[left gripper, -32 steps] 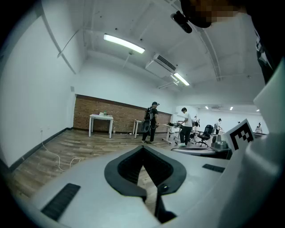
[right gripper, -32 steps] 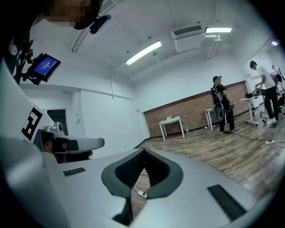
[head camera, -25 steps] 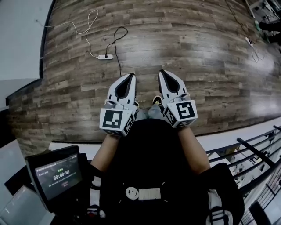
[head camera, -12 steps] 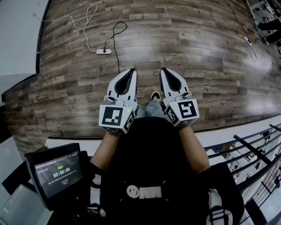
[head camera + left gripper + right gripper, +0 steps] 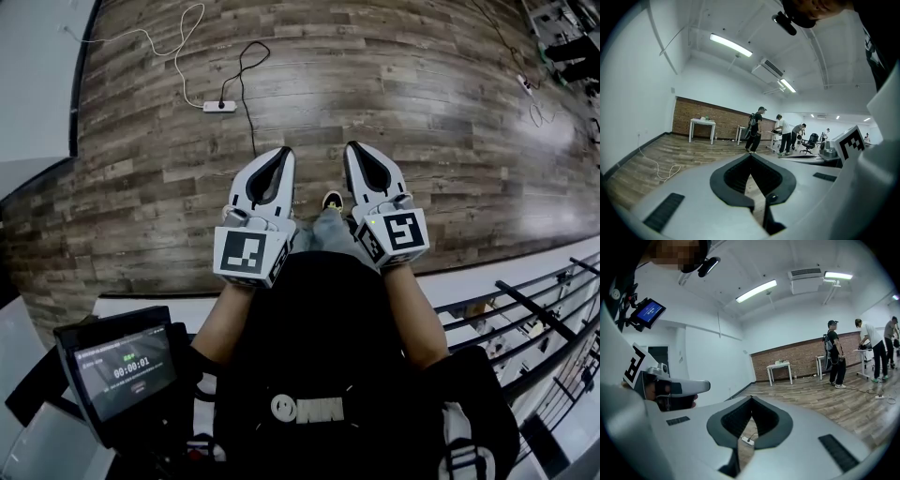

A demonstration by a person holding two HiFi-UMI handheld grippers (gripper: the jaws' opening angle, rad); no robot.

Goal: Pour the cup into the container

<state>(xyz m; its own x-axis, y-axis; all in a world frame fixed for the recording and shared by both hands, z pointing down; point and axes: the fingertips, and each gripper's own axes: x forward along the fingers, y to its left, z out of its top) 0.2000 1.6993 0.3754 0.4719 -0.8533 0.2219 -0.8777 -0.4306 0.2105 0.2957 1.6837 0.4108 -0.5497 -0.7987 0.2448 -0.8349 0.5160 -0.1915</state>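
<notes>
Open lab-style workroom, plank floor point(image 5: 422, 112), brick wall point(image 5: 801, 357), white table point(image 5: 779, 365), people point(image 5: 785, 133) at benches

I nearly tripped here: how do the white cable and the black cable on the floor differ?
The white cable leaves the power strip in loose curves toward the wall at upper left; the black cable makes one small loop, then runs straight toward the left gripper. The white cable shows pale against the wood floor; the black cable shows dark. Both meet at the power strip.
</notes>
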